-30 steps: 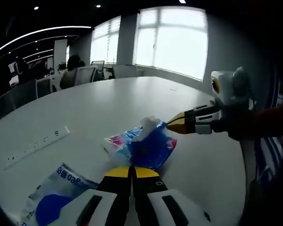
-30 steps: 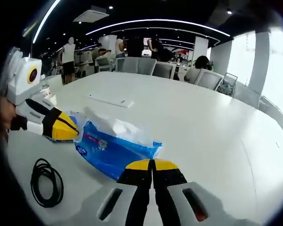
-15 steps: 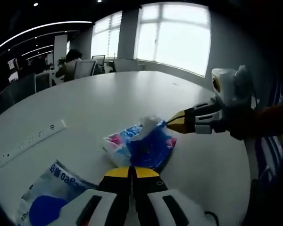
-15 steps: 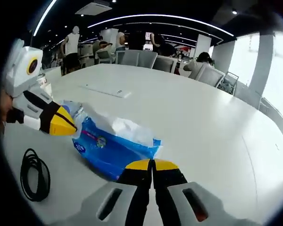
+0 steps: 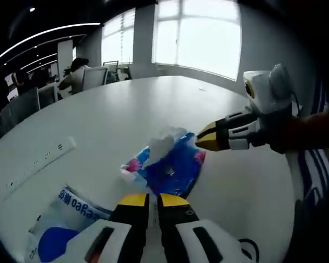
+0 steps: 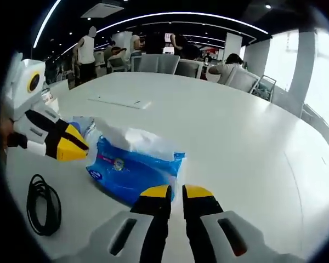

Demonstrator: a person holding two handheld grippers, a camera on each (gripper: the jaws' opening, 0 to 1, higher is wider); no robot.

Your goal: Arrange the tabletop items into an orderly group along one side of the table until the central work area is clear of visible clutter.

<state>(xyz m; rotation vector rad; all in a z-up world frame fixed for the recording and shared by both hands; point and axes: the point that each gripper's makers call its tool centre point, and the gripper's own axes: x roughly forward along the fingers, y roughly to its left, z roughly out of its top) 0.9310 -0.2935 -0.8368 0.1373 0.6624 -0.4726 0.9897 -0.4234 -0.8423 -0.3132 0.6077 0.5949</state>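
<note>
Blue tissue pack (image 6: 132, 170) lengthwise between slightly parted left tool (image 5: 151, 200) and right tool (image 6: 177, 192)

The blue tissue pack (image 6: 132, 171) lies hemmed in on two sides — the left gripper (image 6: 71, 143) has its yellow tips against one end, and the right gripper (image 6: 177, 192), jaws slightly parted, sits just short of its near edge. Beside the pack, towards the table edge, a coiled black cable (image 6: 43, 203) blocks a low sweep. Behind the left gripper lies a second blue-and-white packet (image 5: 63, 219). Beyond the pack the white table (image 6: 230, 137) runs bare and open, save a flush power strip (image 6: 119, 101) — further off, chairs (image 6: 170, 64) ring the far edge.
</note>
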